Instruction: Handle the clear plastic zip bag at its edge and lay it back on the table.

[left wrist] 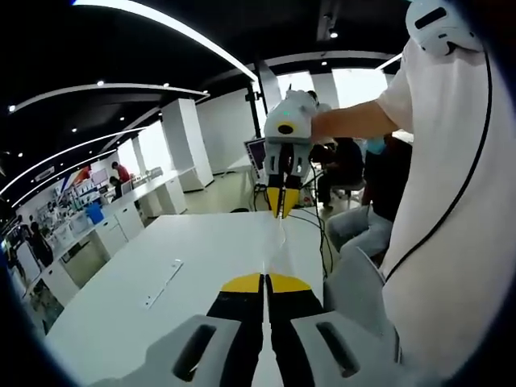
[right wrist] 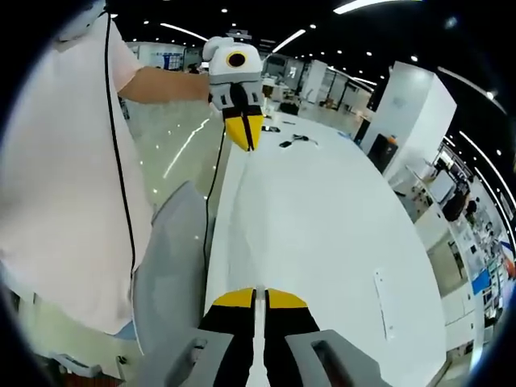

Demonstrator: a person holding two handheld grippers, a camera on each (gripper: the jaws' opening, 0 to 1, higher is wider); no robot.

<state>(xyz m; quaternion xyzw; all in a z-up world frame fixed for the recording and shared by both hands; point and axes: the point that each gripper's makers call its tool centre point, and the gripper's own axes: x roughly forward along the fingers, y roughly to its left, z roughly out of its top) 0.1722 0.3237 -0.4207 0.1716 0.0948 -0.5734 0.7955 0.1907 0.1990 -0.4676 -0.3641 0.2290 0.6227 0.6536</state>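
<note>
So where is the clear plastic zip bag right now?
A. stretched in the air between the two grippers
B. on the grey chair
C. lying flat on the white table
A: the clear plastic zip bag stretches above the white table, pinched by the left gripper and right gripper.

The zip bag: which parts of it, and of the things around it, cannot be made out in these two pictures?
- Bag: clear, nearly invisible against the white table in both views; outline and zip unreadable.
- Bag edges: hidden between the closed fingers of the left gripper and the right gripper.
- Flat strip on the table: too small to identify.
- Person: cut off by the frame edge.
</note>
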